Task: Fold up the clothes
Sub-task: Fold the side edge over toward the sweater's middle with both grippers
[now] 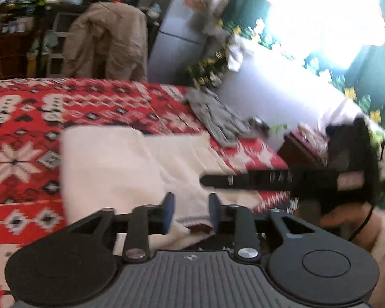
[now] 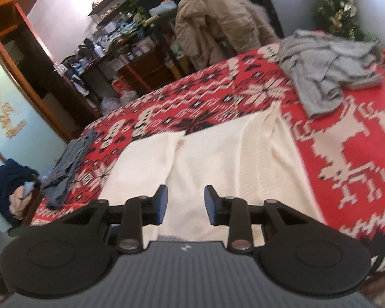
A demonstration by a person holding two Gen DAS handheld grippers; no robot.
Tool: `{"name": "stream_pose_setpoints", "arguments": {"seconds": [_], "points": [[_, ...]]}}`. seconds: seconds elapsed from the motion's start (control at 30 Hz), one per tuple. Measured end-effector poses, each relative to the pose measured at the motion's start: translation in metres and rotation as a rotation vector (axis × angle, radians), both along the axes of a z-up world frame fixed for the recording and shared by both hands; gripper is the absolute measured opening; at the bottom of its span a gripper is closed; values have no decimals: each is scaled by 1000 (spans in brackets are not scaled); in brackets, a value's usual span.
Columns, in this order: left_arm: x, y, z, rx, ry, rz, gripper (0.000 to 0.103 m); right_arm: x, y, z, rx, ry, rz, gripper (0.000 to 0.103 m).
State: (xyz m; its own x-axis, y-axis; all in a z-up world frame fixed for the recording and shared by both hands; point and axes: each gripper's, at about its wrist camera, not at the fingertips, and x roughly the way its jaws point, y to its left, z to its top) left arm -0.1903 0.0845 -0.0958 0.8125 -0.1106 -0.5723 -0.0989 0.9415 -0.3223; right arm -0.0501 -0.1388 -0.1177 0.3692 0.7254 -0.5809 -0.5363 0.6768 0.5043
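A cream knit sweater (image 1: 110, 164) lies flat on the red patterned blanket (image 1: 25, 118). My left gripper (image 1: 191, 211) is open at the sweater's near edge, and the hem sits between its blue pads (image 1: 169, 209). The right gripper (image 1: 225, 181) reaches in from the right side over the same edge, held by a hand (image 1: 346, 220). In the right wrist view the right gripper (image 2: 185, 205) is open just above the cream sweater (image 2: 218, 159), with nothing clamped between its fingers. The sweater's near hem is hidden under the gripper body.
A crumpled grey garment (image 2: 326, 77) lies at the blanket's far right, also in view as grey garment (image 1: 215, 118). Another grey piece (image 2: 66, 166) hangs off the left edge. A beige jacket (image 2: 218, 18) drapes over a chair behind the bed, beside cluttered shelves (image 2: 110, 41).
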Motion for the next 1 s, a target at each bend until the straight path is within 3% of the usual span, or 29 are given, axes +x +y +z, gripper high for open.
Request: {"name": "stream_pose_setpoints", "arguments": {"seconds": [0.23, 0.3, 0.53, 0.57, 0.6, 0.7, 0.83, 0.9, 1.0], "points": [[-15, 44, -5, -94, 3, 117, 26, -14, 28, -18, 23, 84, 129, 35], [-17, 58, -12, -112, 16, 155, 23, -20, 33, -24, -12, 92, 136, 35], [-11, 57, -22, -134, 46, 141, 23, -43, 48, -26, -88, 60, 169, 31], [-10, 54, -24, -126, 50, 130, 23, -47, 49, -25, -102, 36, 171, 15], [-8, 51, -25, -111, 55, 125, 23, -49, 50, -23, -115, 16, 173, 12], [-2, 42, -29, -67, 63, 98, 23, -60, 47, -14, -127, -42, 162, 12], [1, 30, -35, 14, 80, 64, 24, -58, 38, -20, -162, 9, 127, 13], [2, 27, -38, 47, 86, 55, 24, -56, 31, -18, -133, 26, 107, 14], [5, 28, -39, 49, 92, 57, 24, -58, 25, -10, -139, -17, 83, 15]]}}
